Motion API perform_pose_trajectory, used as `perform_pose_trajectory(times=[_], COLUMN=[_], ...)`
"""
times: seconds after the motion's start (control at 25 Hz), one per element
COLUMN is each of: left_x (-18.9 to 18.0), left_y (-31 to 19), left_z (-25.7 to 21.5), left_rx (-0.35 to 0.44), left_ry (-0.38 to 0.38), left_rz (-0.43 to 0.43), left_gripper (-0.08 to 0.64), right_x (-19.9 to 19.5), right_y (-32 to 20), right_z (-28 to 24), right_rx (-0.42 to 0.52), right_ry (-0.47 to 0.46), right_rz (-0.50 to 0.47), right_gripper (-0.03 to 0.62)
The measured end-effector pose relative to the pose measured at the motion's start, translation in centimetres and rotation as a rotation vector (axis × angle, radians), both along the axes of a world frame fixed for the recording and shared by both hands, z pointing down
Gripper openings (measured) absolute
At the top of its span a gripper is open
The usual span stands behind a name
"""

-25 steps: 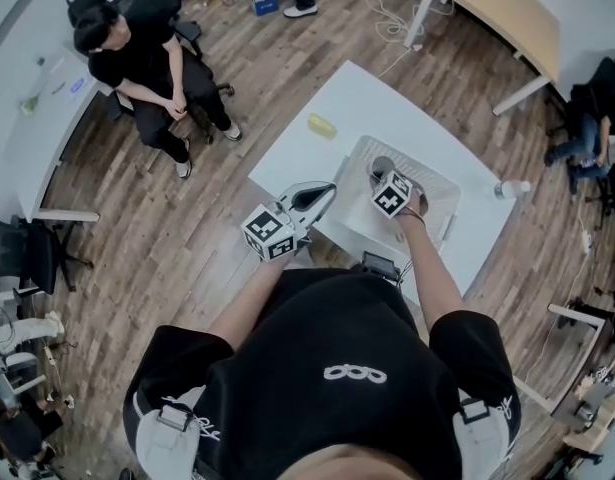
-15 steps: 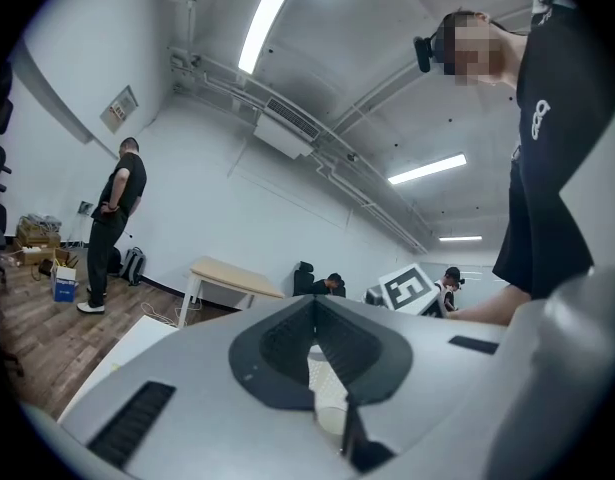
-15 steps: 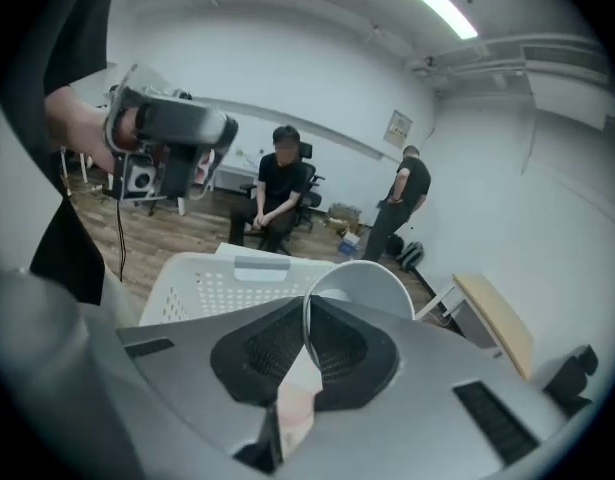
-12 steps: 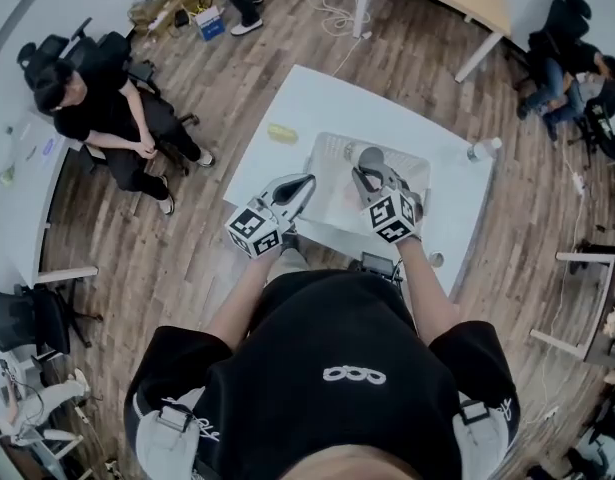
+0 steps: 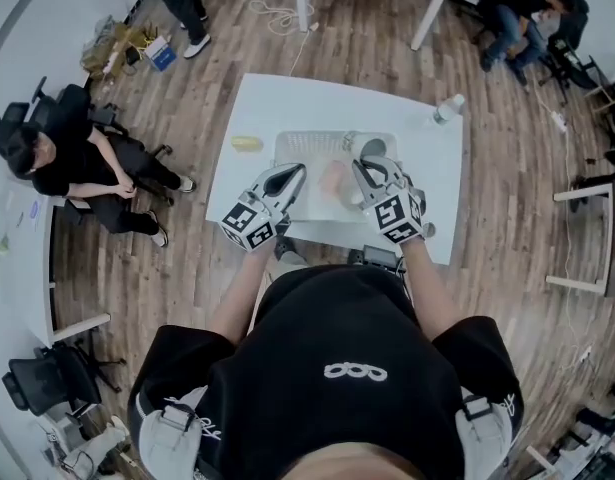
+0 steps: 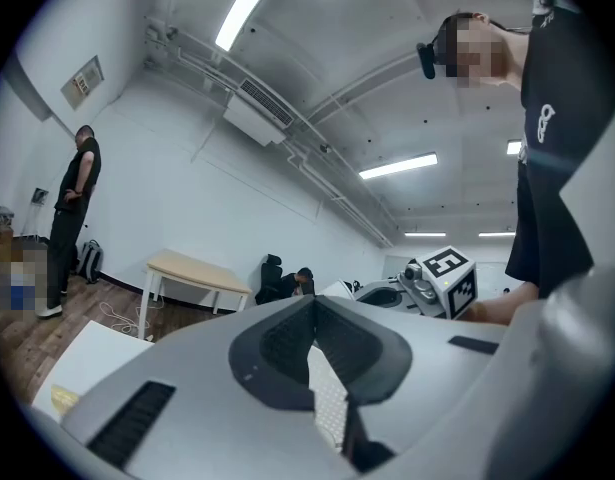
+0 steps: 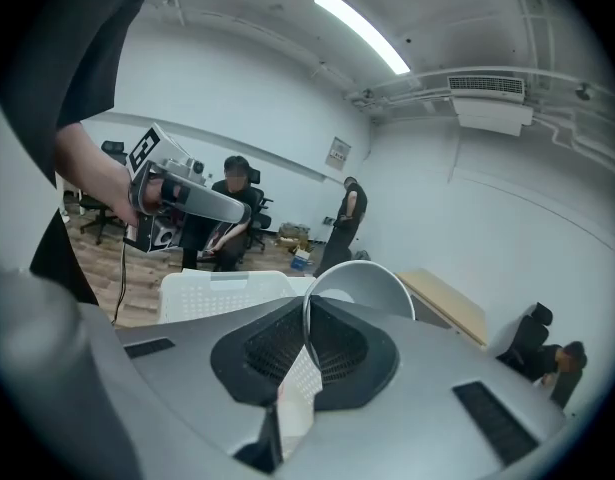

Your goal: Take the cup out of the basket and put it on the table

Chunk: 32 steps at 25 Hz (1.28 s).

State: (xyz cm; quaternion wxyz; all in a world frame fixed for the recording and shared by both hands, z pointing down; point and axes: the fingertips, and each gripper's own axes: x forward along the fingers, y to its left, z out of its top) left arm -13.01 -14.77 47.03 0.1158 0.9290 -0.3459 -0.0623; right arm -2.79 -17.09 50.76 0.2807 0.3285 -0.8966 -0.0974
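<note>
A pale grey cup (image 5: 373, 151) (image 7: 365, 286) hangs over the right part of the white basket (image 5: 307, 148) (image 7: 219, 290), which stands on the white table (image 5: 287, 103). My right gripper (image 5: 364, 169) (image 7: 309, 306) is shut on the cup's rim, one jaw inside it and one outside. My left gripper (image 5: 295, 173) (image 6: 314, 304) is shut with nothing in it, above the basket's near left part. From the left gripper view, the right gripper (image 6: 442, 276) shows off to the right. Something pink (image 5: 332, 180) lies in the basket.
A yellow object (image 5: 247, 144) lies on the table left of the basket, and a clear bottle (image 5: 447, 108) stands near the far right corner. A seated person (image 5: 77, 168) is on the left, with others and a wooden table (image 7: 442, 303) further back.
My right gripper has come up out of the basket with the cup's rim in its jaws. The head view has swung round, and the left gripper has stayed shut beside the basket.
</note>
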Motion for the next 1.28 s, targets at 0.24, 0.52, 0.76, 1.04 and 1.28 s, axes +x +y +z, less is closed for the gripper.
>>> perform_pose_trajectory(times=[0.24, 0.52, 0.76, 1.04, 1.28], left_x=[3.7, 9.7, 15.9, 22.6, 26.2], left_y=[-0.1, 0.1, 1.2, 2.7, 3.0], left_z=[-0.3, -1.0, -1.3, -0.4, 0.1], left_rx=[0.005, 0.012, 0.019, 0.024, 0.032], left_ry=[-0.006, -0.017, -0.024, -0.033, -0.043], left_rz=[0.078, 0.169, 0.232, 0.237, 0.202], left_gripper=[0.008, 0.008, 0.008, 0.008, 0.008], right_x=[3.9, 10.4, 17.3, 24.9, 29.0], right_y=[0.2, 1.3, 3.4, 5.2, 5.3], right_z=[-0.1, 0.1, 0.7, 2.3, 3.4], right_rx=[-0.001, -0.010, -0.028, -0.042, -0.055], right_ry=[-0.009, -0.027, -0.043, -0.059, -0.049], right_rz=[0.081, 0.193, 0.279, 0.318, 0.310], right_gripper=[0.032, 0.032, 0.032, 0.032, 0.032])
